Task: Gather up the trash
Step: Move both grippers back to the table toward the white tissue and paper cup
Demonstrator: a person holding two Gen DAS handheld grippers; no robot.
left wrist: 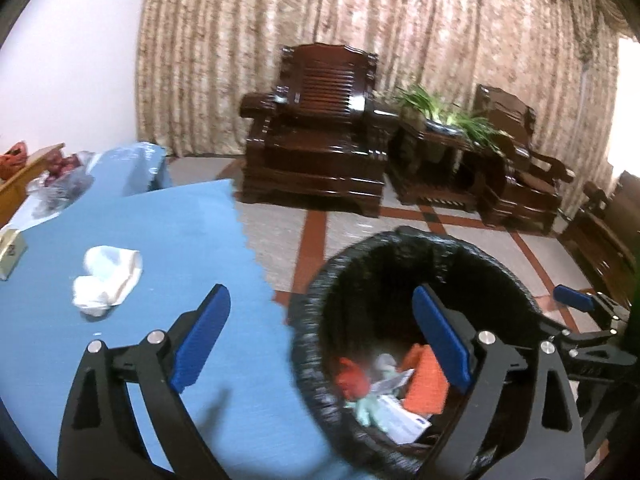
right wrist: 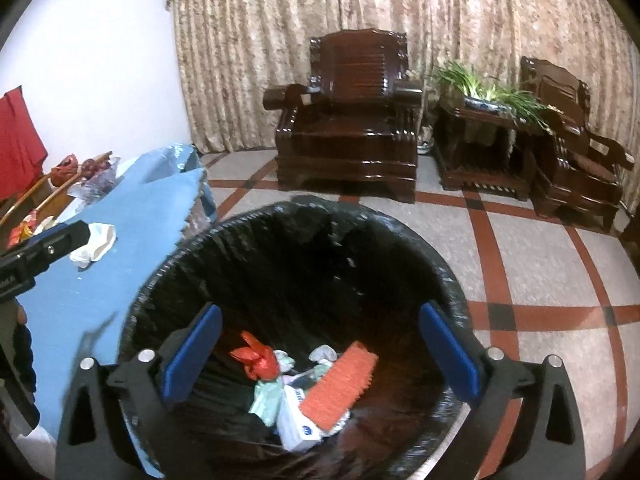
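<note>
Dark wooden armchair [right wrist: 352,128], plant stand [right wrist: 480,136] far. Black-lined bin [right wrist: 296,240] near, beside blue table [left wrist: 160,240]. Crumpled white tissue [left wrist: 107,280] on table. Left gripper [left wrist: 320,340], right gripper [right wrist: 320,354] both spread wide, empty; orange wrapper [right wrist: 340,384] in bin.

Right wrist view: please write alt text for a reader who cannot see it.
The open, empty right gripper hangs over a black-lined trash bin holding an orange scrubbing pad, a red wrapper and pale crumpled wrappers. A blue table to its left carries a crumpled white tissue.
</note>
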